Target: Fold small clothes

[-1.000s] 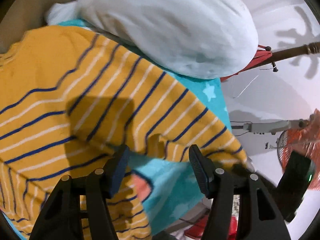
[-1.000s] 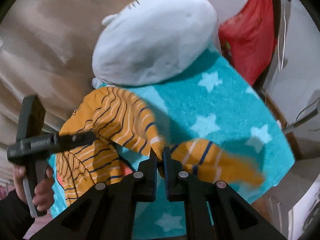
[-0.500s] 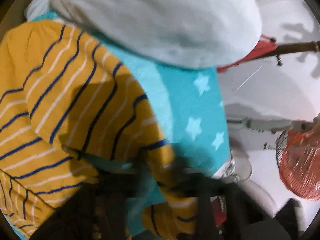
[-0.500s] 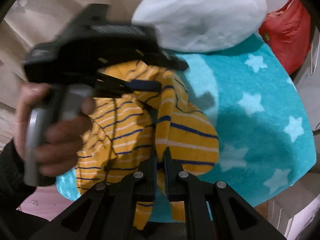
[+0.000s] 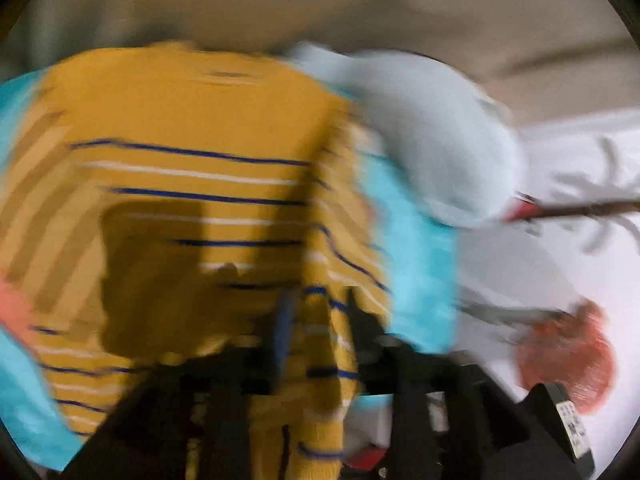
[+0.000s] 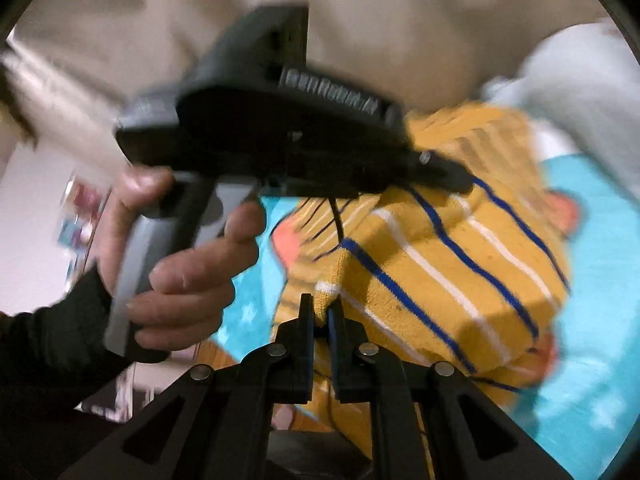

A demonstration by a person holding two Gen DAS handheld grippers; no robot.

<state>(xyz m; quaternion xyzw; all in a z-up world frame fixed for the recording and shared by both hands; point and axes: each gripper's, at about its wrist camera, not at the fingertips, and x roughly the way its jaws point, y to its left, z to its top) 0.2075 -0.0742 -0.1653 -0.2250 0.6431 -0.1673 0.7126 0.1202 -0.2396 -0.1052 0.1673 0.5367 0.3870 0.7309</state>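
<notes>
A mustard-yellow garment (image 5: pixel 192 128) with blue and white stripes lies bunched on a teal star blanket (image 5: pixel 416 272). The left wrist view is badly blurred. My left gripper (image 5: pixel 320 316) has its jaws opening, and a strip of the yellow fabric runs between the parted fingers. In the right wrist view my right gripper (image 6: pixel 320 312) pinches a folded edge of the garment (image 6: pixel 460 280); its jaws are just starting to open. A hand (image 6: pixel 180 272) holds the left gripper's body (image 6: pixel 280 132) above the garment's far side.
A large white cushion (image 5: pixel 432 136) sits at the blanket's far end, also seen as the cushion (image 6: pixel 592 92) at upper right. A beige wall (image 5: pixel 360 8) stands behind. A red fan (image 5: pixel 568 360) is off to the right. The blanket (image 6: pixel 600 280) shows right of the garment.
Both grippers swept sideways fast. The right one carried the sleeve over onto the garment's body. The left one closed on fabric, then its fingers parted again. The garment now looks more folded.
</notes>
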